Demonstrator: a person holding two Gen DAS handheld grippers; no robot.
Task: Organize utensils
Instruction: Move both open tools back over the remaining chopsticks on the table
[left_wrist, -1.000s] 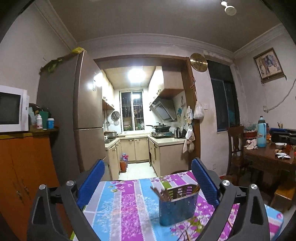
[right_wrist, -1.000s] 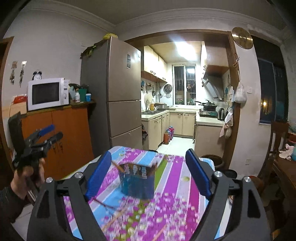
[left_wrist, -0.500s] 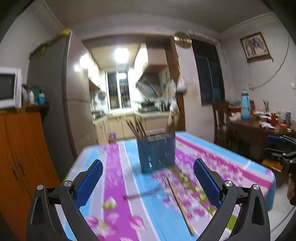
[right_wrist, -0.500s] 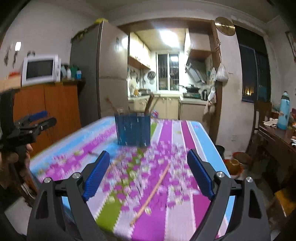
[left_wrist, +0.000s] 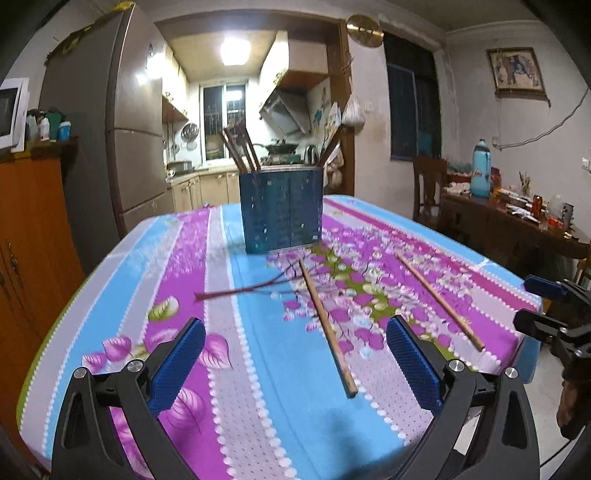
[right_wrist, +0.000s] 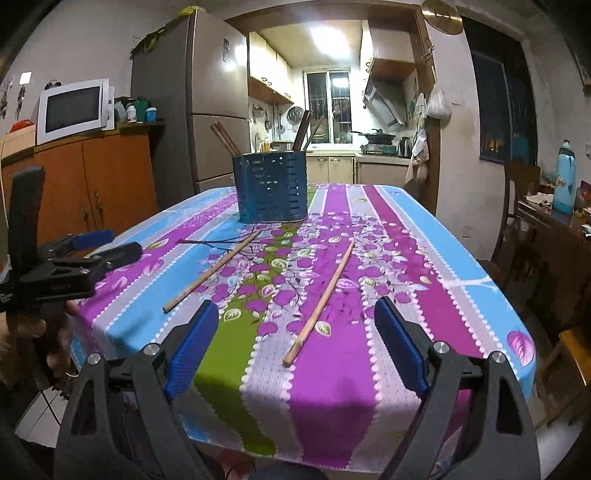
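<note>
Both pairs of blue fingers stand wide with nothing between them: our left gripper (left_wrist: 295, 354) hangs over the near edge of the striped floral tablecloth (left_wrist: 236, 369), our right gripper (right_wrist: 291, 343) likewise. Two loose wooden chopsticks lie apart on the cloth: the left chopstick (left_wrist: 325, 321) and the right chopstick (right_wrist: 321, 299), each with its near end toward a gripper. Beyond them stands the blue perforated utensil holder (right_wrist: 271, 188), already carrying several chopsticks upright. We judge the step to be the approach for picking up; we should come in low, straddle each stick across its width near the middle, close fully, then lift before tilting it toward the holder
</note>
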